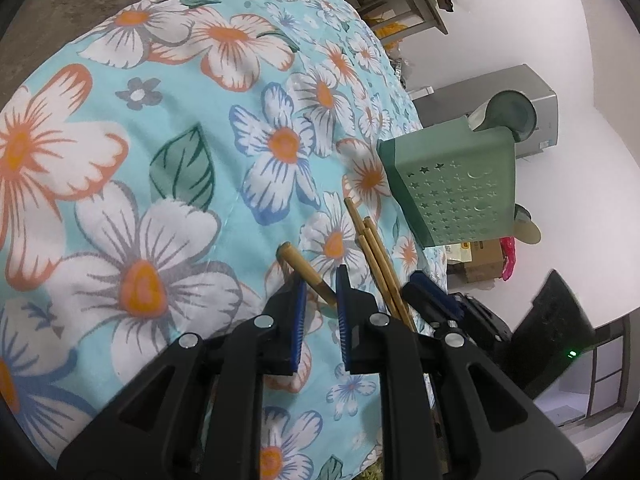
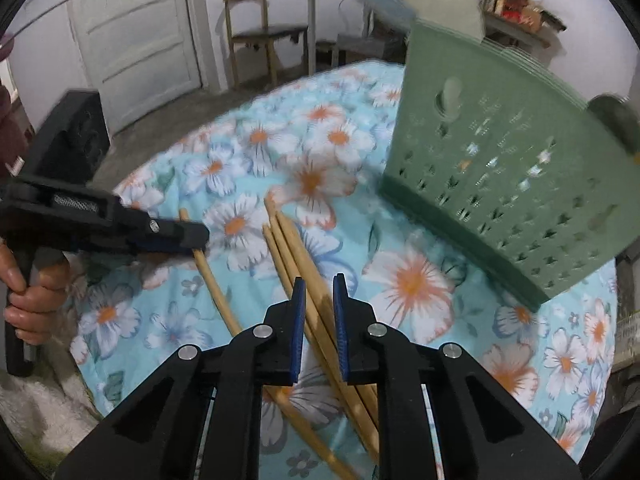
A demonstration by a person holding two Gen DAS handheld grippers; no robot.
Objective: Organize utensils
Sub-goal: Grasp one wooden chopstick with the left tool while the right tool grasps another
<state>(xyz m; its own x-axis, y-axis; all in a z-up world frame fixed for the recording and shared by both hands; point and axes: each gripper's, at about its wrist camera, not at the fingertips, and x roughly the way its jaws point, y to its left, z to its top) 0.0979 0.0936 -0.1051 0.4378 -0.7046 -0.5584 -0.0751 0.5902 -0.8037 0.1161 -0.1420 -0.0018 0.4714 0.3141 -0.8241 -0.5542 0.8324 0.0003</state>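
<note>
Ahead-right of right gripper [image 2: 319, 280]: green perforated basket [image 2: 500, 184] on floral cloth [image 2: 240, 152]. Its nearly-closed jaws straddle chopstick bundle [image 2: 296, 252]; left gripper [image 1: 321, 280] clamps single chopstick [image 1: 306, 276].

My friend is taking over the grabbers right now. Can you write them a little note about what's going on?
Left gripper: shut on one single wooden chopstick.
Right gripper: looks closed on the bundle of wooden chopsticks, whose far ends rest on the flowered blue cloth.
Green perforated plastic holder: stands just beyond them, with pale utensils poking out.
Done: both grips taken.
Left: carry every chopstick into the holder.
</note>
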